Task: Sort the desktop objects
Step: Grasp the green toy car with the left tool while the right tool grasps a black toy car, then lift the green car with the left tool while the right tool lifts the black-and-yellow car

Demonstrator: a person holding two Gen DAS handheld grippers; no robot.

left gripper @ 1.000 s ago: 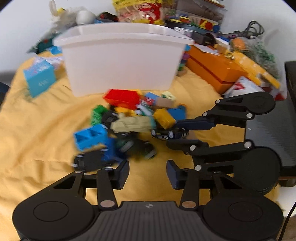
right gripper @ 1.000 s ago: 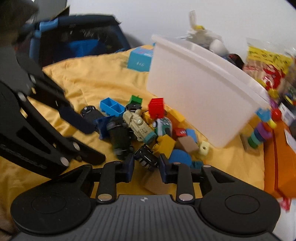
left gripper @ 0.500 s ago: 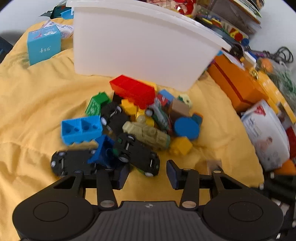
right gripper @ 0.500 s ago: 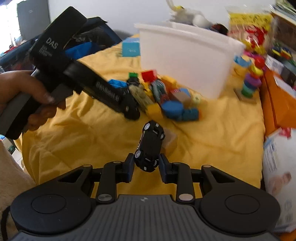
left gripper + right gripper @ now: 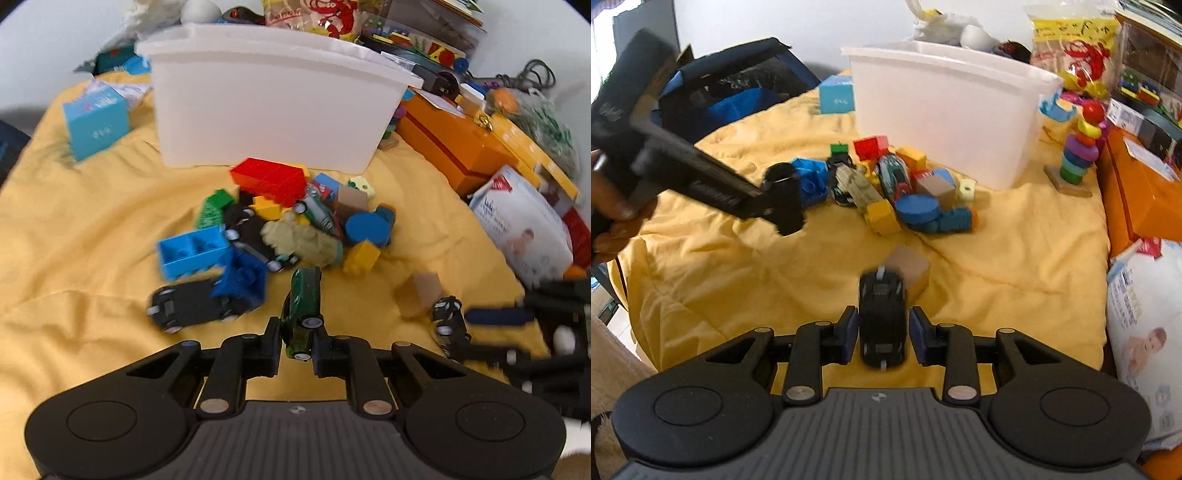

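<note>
I have left tongs clamped on green car, right tongs slightly parted around black car, both lifted clear of pile for the bin.

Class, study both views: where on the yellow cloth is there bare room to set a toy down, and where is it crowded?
Bare yellow cloth lies left of the toy pile, below the light-blue box, and between the pile and the white nappy pack. It is crowded before the white plastic tub.
</note>
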